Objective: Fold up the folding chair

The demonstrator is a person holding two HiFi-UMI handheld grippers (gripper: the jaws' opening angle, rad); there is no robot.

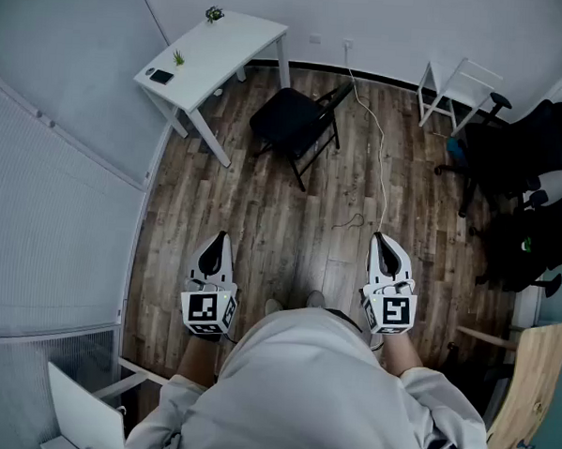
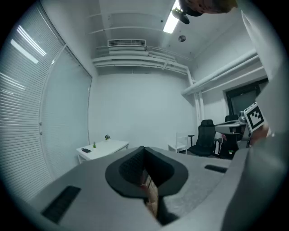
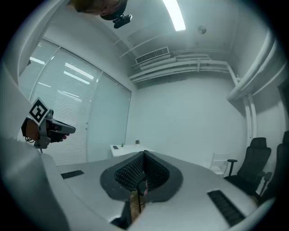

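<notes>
Chair (image 1: 292,122) beside desk (image 1: 220,52) | cable (image 1: 384,177) on floor (image 1: 262,232) | office chairs (image 1: 522,152) right

The left gripper (image 1: 221,238) sat at the lower left of the head view and the right gripper (image 1: 378,239) at the lower right, both held out roughly level, tips toward the frame's top. Each had its jaws pressed together, nothing between them. Pale sleeves (image 1: 423,391) ran back to the bottom edge.

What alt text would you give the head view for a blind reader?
A person, seen from above, holds a shut left claw and shut right claw over a wooden floor. Ahead, a black folding chair stands unfolded beside a white table.
</notes>
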